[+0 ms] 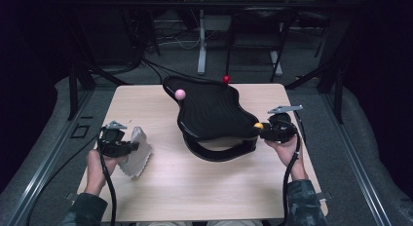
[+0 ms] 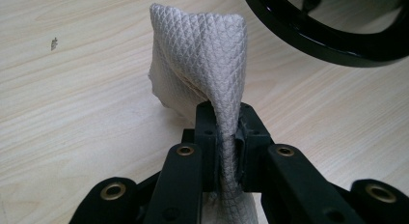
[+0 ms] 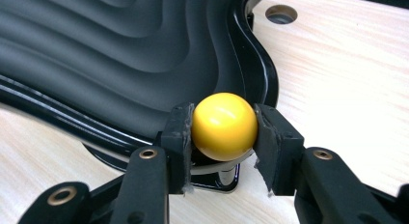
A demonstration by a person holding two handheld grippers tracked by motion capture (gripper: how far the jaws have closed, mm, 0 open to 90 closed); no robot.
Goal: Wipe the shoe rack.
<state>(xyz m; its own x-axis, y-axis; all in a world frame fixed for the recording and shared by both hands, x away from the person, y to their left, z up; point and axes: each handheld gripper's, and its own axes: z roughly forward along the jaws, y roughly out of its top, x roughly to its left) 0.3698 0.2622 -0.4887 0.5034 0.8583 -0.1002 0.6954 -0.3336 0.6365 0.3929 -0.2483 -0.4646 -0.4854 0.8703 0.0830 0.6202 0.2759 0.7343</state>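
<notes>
High view, black tray (image 1: 214,106), pink ball (image 1: 180,93), red ball (image 1: 226,79)

we find no text, label, brand, number or sign that we can read in any of the three views. the surfaces we see carry only texture, wood grain and moulded ridges, with no lettering on them.

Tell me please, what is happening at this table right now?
A person works with tongs in each hand. The left tongs are shut on a grey quilted cloth, lifted off the wooden table. The right tongs clamp the yellow ball at the near corner of a black wavy tray, which also carries a pink ball and a red ball.
</notes>
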